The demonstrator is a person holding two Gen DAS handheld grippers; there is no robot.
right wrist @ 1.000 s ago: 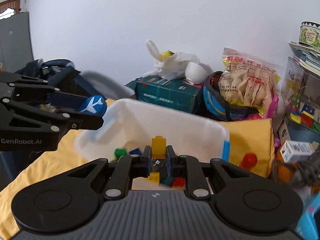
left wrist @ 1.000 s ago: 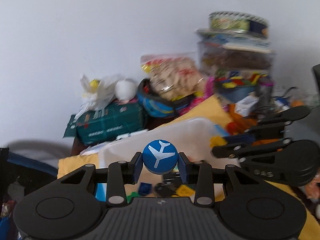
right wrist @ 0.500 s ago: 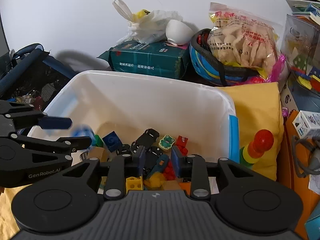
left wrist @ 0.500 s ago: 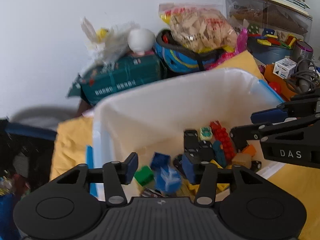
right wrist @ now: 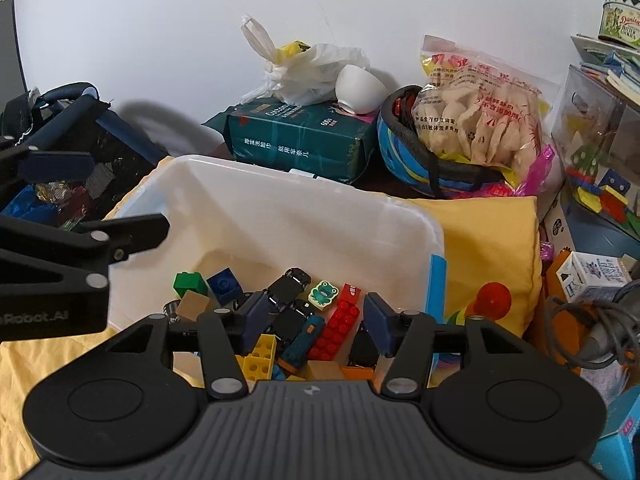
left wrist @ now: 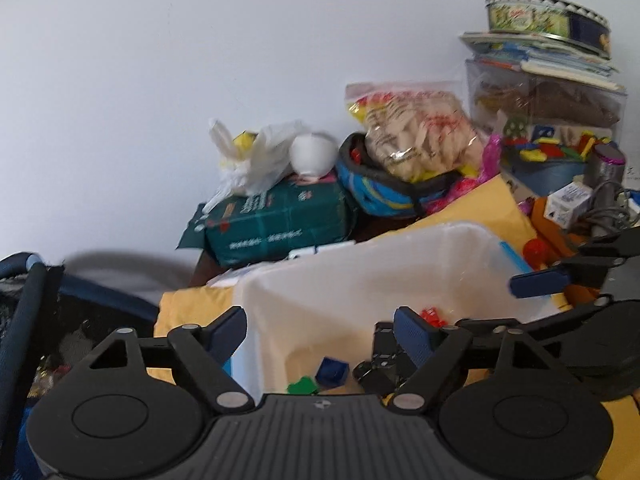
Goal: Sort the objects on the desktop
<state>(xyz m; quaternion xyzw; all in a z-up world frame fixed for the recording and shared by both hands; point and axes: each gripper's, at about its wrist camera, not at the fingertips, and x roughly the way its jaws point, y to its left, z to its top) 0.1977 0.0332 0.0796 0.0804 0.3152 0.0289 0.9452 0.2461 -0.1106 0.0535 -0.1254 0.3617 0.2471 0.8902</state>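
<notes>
Toys: we see a heap of small toys on the floor of the white plastic bin (right wrist: pixel 280 204), which sits on a yellow cloth (right wrist: pixel 492 248) in the middle of the scene.
Far left: a dark blue mesh basket (right wrist: pixel 80 140) stands beside the bin, with blurred odds and ends inside.
Left gripper (left wrist: pixel 320 334): our fingers here are spreading wide apart and grip nothing; they hang over the near left corner of the bin. From the right wrist camera this gripper (right wrist: pixel 100 196) shows at the left edge, above the bin's left rim.
Bin, left part: a green block (right wrist: pixel 190 282), a blue block (right wrist: pixel 224 280) and a tan block (right wrist: pixel 193 305) lie close together.
Bin, middle: black toy cars (right wrist: pixel 290 280), a frog tile (right wrist: pixel 323 293), a yellow brick (right wrist: pixel 260 354) and a red studded brick (right wrist: pixel 340 326) are piled touching one another.
Right gripper (right wrist: pixel 312 322): our fingers are parting, released, with nothing pressed between them; they hover just above the pile at the near side of the bin.
Behind the bin: a green packet (right wrist: pixel 300 140) against the wall carries a white plastic bag (right wrist: pixel 304 68) and a tipped white bowl (right wrist: pixel 358 90).
Right of that: a blue helmet (right wrist: pixel 420 160) holds a bag of pale crackers (right wrist: pixel 476 120).
Right of the bin: a stacking toy with a red ball top (right wrist: pixel 494 298) lies on the cloth.
Far right: a clear box of coloured shapes (right wrist: pixel 596 160) stands under books and a biscuit tin (right wrist: pixel 622 20); a small white carton (right wrist: pixel 596 276) and a grey cable (right wrist: pixel 596 320) lie nearer.
</notes>
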